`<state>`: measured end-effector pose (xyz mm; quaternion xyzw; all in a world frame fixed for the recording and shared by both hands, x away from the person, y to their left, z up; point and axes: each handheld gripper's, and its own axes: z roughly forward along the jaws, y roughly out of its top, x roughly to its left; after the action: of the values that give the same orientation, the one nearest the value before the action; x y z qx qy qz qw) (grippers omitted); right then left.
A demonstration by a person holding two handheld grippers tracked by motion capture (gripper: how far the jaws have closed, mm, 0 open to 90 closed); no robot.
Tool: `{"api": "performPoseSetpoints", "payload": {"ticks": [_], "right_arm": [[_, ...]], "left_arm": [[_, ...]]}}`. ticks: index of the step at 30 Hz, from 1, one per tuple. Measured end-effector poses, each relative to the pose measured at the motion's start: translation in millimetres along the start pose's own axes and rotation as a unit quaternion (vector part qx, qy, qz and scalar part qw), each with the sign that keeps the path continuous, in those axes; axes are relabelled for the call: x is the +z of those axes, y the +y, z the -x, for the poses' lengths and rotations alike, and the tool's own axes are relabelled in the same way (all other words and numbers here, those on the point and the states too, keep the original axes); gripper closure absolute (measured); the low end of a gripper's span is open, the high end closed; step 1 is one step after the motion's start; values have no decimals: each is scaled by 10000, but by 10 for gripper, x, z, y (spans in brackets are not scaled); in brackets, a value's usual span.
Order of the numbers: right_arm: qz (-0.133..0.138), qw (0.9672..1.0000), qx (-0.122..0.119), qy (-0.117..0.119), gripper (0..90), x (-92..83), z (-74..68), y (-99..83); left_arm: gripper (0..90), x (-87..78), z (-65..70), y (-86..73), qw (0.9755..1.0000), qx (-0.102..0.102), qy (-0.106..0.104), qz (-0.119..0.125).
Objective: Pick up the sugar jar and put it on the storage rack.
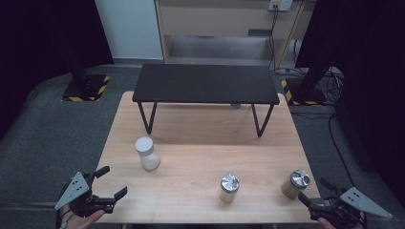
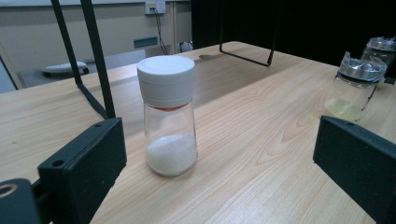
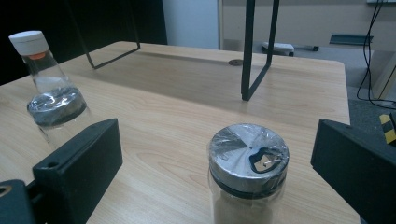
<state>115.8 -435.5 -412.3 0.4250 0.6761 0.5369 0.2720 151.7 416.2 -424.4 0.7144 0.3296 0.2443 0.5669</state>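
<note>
**Both tongs wait open before the jars**

The landmark here is the black stand (image 1: 205, 83) at the far half of the counter (image 1: 200, 152). All three jars stand upright on the near side of this stand, in the open part of the counter, so that each one can be reached from the person's edge without passing under the stand.

The left tongs (image 1: 111, 182) are released, with the jaws wide apart and nothing between them. They hover at the near left corner, well in front of the stand's left leg. In the left gripper view the salt jar with white cap (image 2: 167, 114) sits just ahead, centred between the two jaws, so it seems the tongs are lined up on it for a grasp around the glass body below the cap.

The right tongs (image 1: 314, 193) are also released and empty. They are at the near right corner, and the metal-lid jar (image 3: 247, 175) stands just before them, between the jaws in the right gripper view. Its lid is wrapped in clear film, which may be slippery, so a grip on the body looks safer.

The middle jar (image 1: 229, 188) stands between the two others, closer to the person than the stand, and neither tongs touch it.
</note>
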Motion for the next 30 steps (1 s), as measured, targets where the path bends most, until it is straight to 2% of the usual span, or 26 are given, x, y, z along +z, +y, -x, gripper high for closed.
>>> {"api": "performPoseSetpoints", "payload": {"ticks": [8, 16, 19, 26, 30], "right_arm": [[-49, 10000, 78, 20, 26, -3, 16, 0], [-112, 9999, -83, 53, 29, 28, -25, 30], [-95, 9999, -37, 83, 29, 26, -4, 20], [-81, 9999, -29, 103, 30, 28, -1, 18], [-77, 9999, -8, 98, 30, 23, -1, 17]], "left_arm": [[14, 5, 0, 3, 10000, -1, 17, -57], [15, -6, 22, 30, 9997, 24, 112, -208], [15, -10, 29, 33, 9997, 23, 134, -211], [14, -5, 39, 41, 9995, -67, 201, -218], [14, 4, 61, 52, 9995, -89, 171, -257]]}}
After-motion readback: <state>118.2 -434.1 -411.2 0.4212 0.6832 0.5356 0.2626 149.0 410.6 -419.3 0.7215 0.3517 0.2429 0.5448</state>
